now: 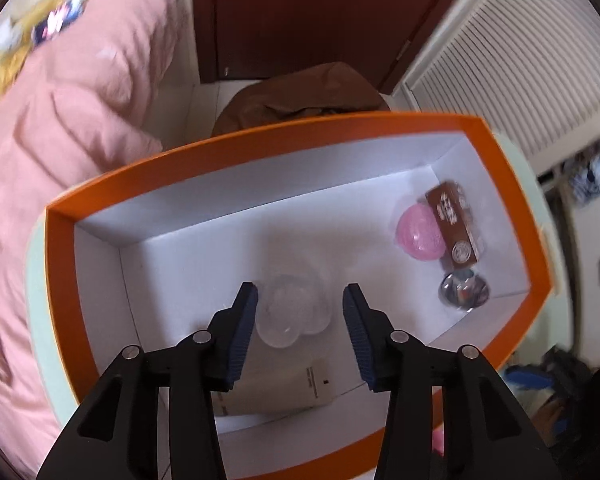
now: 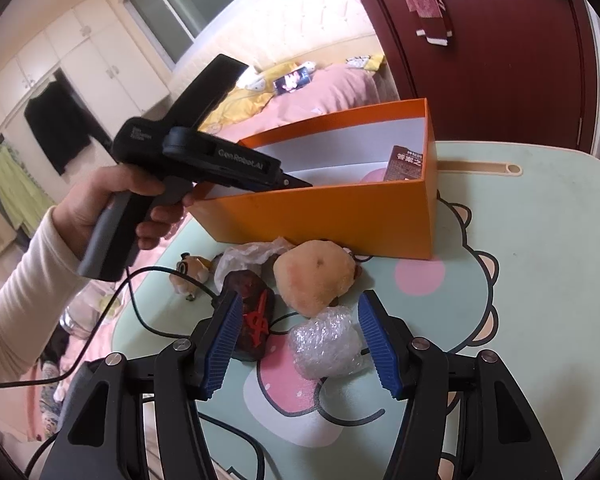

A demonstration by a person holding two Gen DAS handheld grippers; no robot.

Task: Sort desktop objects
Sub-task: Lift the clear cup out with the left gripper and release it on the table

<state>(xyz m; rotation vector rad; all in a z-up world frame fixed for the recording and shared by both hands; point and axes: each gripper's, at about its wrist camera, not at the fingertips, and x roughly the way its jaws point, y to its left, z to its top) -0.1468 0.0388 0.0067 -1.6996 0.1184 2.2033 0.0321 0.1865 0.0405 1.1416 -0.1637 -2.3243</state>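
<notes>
- Left tool [image 1: 300, 316] hangs unclenched inside the box [image 1: 260, 136]; the clear piece [image 1: 296, 312] lies loose below, so lift straight out.
- Right tool [image 2: 300, 340] gapes around the bubble wrap [image 2: 326, 344], wad at 3 o'clock of the gap: centre it, then clamp gently.

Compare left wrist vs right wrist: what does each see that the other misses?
Left wrist only: the box floor, with a clear plastic piece below the open left gripper, a beige packet and a round shiny item.

Right wrist only: the table, an orange plush, a bubble wrap bundle, a dark red object and the open right gripper.

Both: the orange box and the brown packet inside.
</notes>
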